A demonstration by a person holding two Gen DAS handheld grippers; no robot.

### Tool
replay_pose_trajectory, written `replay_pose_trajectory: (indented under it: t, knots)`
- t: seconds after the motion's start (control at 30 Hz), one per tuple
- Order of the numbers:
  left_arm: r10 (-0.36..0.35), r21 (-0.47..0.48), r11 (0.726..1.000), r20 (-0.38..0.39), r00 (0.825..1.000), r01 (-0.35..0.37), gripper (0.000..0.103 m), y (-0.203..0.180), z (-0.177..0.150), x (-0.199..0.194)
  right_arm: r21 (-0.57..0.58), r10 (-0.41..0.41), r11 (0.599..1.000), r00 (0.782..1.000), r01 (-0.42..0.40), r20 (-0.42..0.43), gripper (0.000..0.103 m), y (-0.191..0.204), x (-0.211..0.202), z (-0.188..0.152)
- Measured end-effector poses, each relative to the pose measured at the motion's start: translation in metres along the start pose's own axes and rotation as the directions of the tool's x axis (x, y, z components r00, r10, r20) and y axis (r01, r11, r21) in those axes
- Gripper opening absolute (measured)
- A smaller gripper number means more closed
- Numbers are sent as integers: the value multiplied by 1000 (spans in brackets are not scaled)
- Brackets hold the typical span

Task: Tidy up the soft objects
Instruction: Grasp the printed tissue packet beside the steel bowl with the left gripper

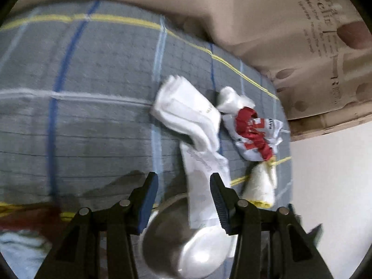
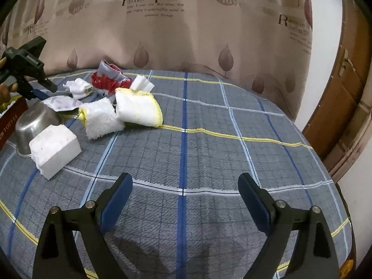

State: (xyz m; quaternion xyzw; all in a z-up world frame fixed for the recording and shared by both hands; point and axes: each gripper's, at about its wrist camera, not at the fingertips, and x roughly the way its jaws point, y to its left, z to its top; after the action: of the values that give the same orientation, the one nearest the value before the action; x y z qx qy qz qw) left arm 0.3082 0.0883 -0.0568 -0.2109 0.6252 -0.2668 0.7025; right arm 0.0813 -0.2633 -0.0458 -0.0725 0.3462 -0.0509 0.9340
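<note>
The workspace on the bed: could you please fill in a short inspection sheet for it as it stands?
Surface: grey plaid bedspread, bare on the right side.
Job's things: yellow-edged towel, fluffy white cloth, white foam block, white socks, red-and-white cloth, all grouped at the left.
Clutter: steel bowl with a patterned white cloth draped over its rim; red box.
Grippers: left gripper open above the bowl; right gripper open, holding nothing.
Cables: nothing seen.
Surroundings: leaf-print curtain, wooden door.

Plaid bedspread (image 2: pixel 209 139) — leaf-print curtain (image 2: pixel 186 34), wooden door (image 2: pixel 344 107).
</note>
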Motion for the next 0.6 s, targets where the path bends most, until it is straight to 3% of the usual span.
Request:
replay_pose_trajectory:
  t: [0.23, 0.37, 0.47, 0.5, 0.53, 0.6]
  knots:
    - [-75, -11, 997, -88, 993, 74, 47, -4, 14, 29, -6, -12, 1000, 1000, 12, -24, 91, 1, 4, -1]
    - [-93, 14, 995, -102, 991, 95, 47, -13, 16, 40, -17, -15, 1000, 999, 14, -39, 91, 4, 8, 0]
    - [-65, 45, 997, -66, 996, 68, 45, -22, 15, 44, -21, -23, 1000, 999, 22, -47, 91, 6, 10, 1]
    - [-47, 56, 997, -64, 997, 51, 42, -24, 14, 46, -23, -23, 999, 998, 22, -51, 91, 6, 11, 2]
    - [-29, 70, 997, -57, 998, 32, 20, -27, 13, 47, -24, -23, 999, 998, 22, -53, 91, 7, 11, 2]
    - [-10, 81, 997, -51, 999, 14, 15, -31, 10, 50, -22, -26, 999, 998, 25, -53, 91, 7, 11, 2]
